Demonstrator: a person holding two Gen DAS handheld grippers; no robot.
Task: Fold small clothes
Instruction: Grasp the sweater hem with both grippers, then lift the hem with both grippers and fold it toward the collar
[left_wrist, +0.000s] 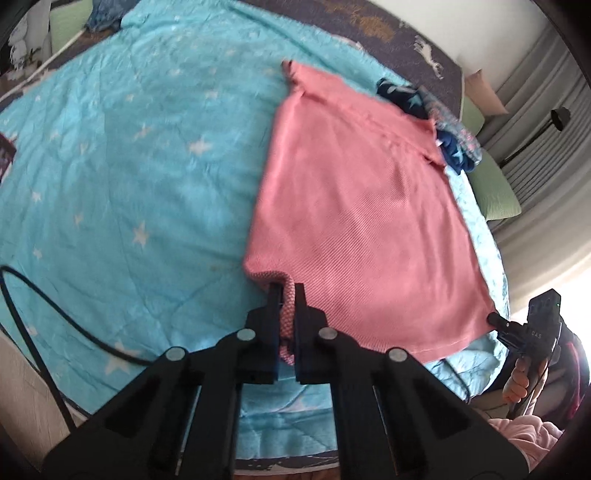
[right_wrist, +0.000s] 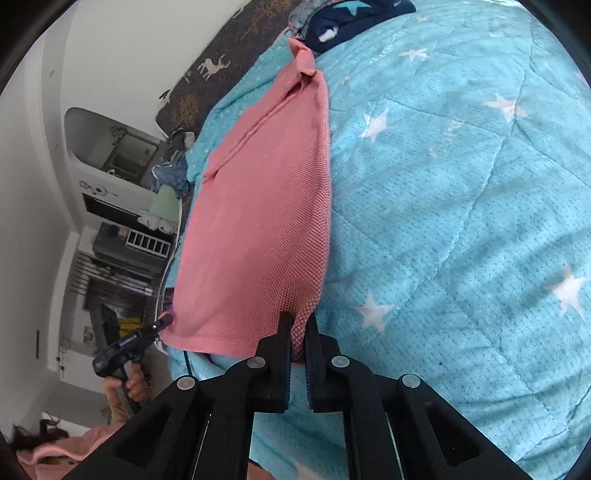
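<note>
Two hand-held grippers (left_wrist: 287, 291) (right_wrist: 298, 321) pinching pink shirt (left_wrist: 369, 221) corners

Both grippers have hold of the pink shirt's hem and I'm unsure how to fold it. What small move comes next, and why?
Probably lift both hem corners and carry them toward the collar: left gripper and right gripper each pinch the pink shirt, which lies flat.

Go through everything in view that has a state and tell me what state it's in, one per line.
left gripper: shut on the pink shirt's near hem corner.
right gripper: shut on the other hem corner.
pink shirt: folded lengthwise, lying flat, hem end lifted.
blue quilt: spread out, slightly wrinkled.
navy star garment: crumpled, unfolded.
</note>
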